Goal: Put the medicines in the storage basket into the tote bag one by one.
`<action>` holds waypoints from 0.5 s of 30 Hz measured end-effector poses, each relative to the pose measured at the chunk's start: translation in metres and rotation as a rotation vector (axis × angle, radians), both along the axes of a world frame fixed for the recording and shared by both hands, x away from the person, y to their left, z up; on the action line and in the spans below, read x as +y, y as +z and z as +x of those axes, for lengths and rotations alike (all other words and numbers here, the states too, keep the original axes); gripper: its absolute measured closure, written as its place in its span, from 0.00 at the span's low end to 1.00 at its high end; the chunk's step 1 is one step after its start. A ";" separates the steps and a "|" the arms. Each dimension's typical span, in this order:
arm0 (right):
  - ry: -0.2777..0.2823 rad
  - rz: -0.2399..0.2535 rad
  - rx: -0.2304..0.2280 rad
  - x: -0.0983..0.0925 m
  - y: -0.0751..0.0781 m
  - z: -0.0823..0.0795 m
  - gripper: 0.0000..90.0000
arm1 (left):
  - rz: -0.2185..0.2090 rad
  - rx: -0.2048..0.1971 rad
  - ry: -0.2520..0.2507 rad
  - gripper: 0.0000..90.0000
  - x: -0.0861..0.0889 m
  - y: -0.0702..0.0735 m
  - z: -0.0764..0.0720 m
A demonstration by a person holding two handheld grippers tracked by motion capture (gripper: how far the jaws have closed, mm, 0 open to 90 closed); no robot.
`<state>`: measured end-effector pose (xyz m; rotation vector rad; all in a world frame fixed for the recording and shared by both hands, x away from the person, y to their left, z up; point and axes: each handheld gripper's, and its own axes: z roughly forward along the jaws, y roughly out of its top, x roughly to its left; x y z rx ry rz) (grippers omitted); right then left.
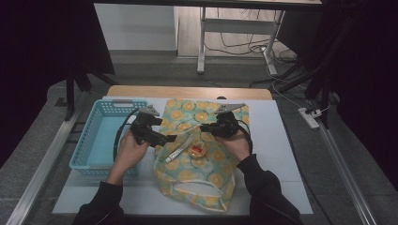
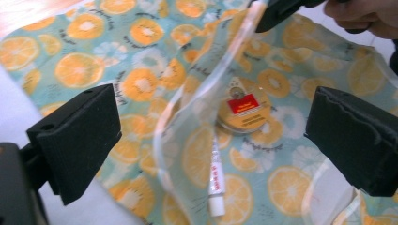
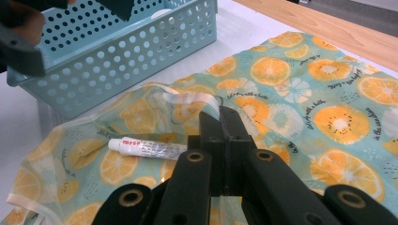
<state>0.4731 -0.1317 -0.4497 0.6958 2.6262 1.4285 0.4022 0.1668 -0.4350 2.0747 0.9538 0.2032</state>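
left tool [image 1: 170,138]: released, jaws wide, nothing between them; over the clear bag's left side
right tool [image 3: 220,115]: clenched on the clear bag [image 2: 197,101] edge, holding it up
bag: lies on the orange-print cloth [image 1: 206,161] on the table [image 1: 281,159]
inside the bag: white tube [image 3: 145,148], round tin [image 2: 244,108]
blue basket [image 1: 101,136]: left of the cloth

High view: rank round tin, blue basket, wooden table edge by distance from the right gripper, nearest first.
From the right gripper, which is shut on a clear bag:
1. Round tin, just below and slightly left of it, on the orange-print cloth.
2. Wooden table edge, beyond it at the far side.
3. Blue basket, far left, past the left gripper.
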 end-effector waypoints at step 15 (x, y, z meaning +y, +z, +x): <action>0.001 0.000 -0.001 -0.001 0.001 0.000 1.00 | -0.007 -0.015 0.092 0.01 0.036 -0.006 0.006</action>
